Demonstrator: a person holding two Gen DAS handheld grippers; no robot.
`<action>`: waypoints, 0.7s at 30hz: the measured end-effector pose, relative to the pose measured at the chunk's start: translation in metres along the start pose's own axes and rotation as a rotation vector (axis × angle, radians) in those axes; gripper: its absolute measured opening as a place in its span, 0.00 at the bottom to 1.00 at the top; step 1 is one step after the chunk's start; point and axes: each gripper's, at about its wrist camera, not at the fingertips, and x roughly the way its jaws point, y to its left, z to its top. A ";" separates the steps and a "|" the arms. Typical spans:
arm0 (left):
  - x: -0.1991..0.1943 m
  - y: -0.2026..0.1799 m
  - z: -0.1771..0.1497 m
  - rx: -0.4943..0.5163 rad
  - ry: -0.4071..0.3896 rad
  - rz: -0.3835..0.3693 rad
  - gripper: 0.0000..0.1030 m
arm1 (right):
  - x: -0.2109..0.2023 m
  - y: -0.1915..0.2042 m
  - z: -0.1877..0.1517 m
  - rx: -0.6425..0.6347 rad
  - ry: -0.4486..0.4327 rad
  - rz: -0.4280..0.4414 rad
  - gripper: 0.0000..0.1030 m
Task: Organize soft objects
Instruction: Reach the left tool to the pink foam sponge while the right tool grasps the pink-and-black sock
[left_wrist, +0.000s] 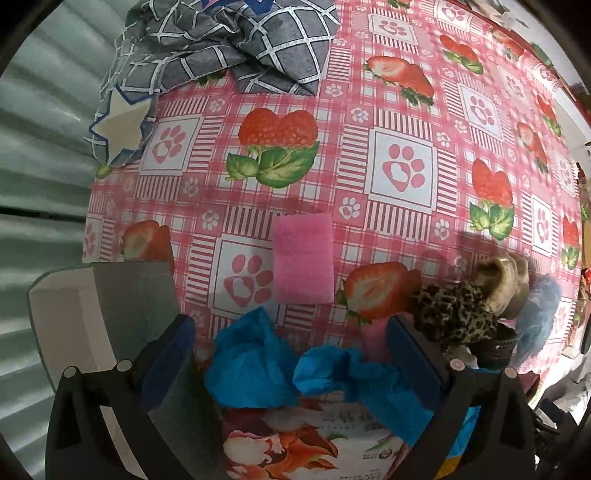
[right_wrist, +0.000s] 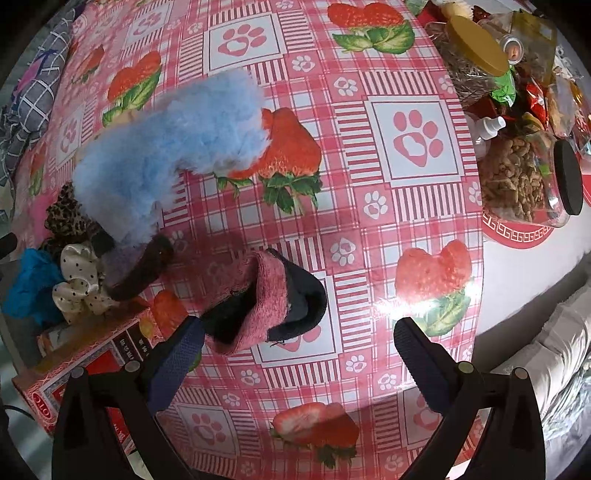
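Box (left_wrist: 314, 443) btm cut off, blue cloth (left_wrist: 258, 365) atop

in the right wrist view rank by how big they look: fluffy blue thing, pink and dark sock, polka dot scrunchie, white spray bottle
1. fluffy blue thing, clearly largest.
2. pink and dark sock, though it lies nearer the camera, which inflates it.
3. polka dot scrunchie.
4. white spray bottle, smallest, but farther off and partly hidden.
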 end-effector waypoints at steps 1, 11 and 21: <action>0.000 0.000 0.000 -0.001 0.000 0.003 1.00 | 0.000 0.000 0.001 -0.002 0.002 -0.001 1.00; 0.007 -0.001 0.005 -0.003 0.015 0.015 1.00 | 0.005 -0.004 0.008 -0.013 0.017 0.009 1.00; 0.041 -0.007 0.023 0.045 0.058 0.030 1.00 | 0.025 0.002 0.020 -0.036 0.022 0.005 1.00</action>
